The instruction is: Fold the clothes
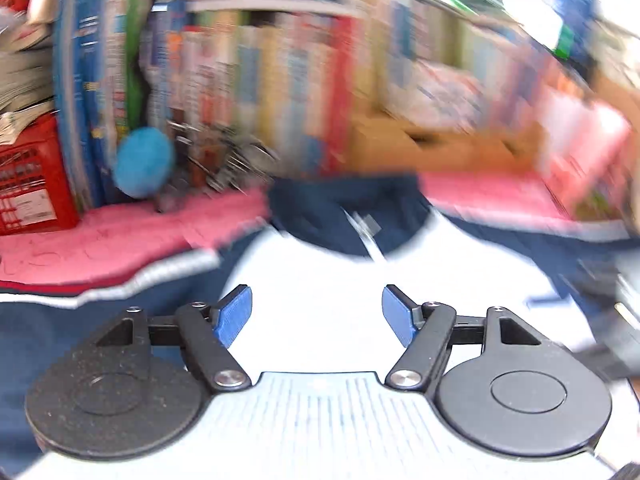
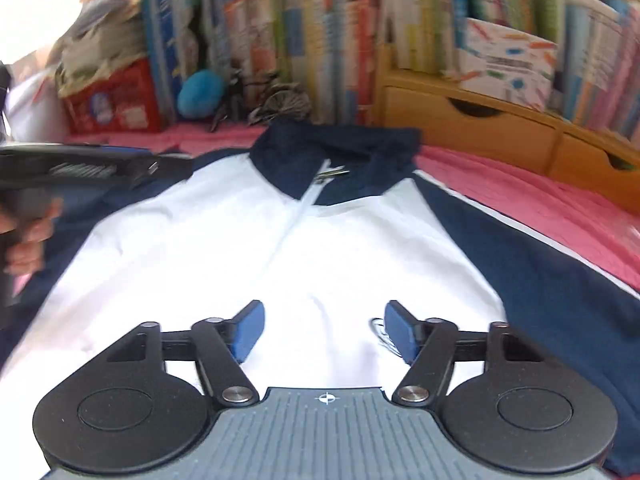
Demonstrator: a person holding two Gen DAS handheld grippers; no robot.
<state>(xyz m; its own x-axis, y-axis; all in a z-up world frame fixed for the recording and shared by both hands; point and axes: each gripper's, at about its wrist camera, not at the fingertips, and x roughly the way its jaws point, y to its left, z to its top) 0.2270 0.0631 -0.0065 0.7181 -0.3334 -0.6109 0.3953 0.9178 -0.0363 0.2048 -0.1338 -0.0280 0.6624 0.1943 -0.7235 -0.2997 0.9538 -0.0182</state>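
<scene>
Both tools (image 1: 316, 312) (image 2: 324, 330) angled down, parted, over jacket (image 2: 224, 240).

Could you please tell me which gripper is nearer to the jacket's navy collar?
Left. The left gripper hangs beside the shoulder, level with the navy collar; the right gripper is further back, over the white lower chest.

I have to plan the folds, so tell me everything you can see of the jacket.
The jacket lies front up, spread flat on the pink cover. Its body is white, smooth, thin-looking fabric; the collar and sleeves are navy, with a pale stripe down the sleeve. A central zip is closed, its pull at the collar. Nothing grips it.
</scene>
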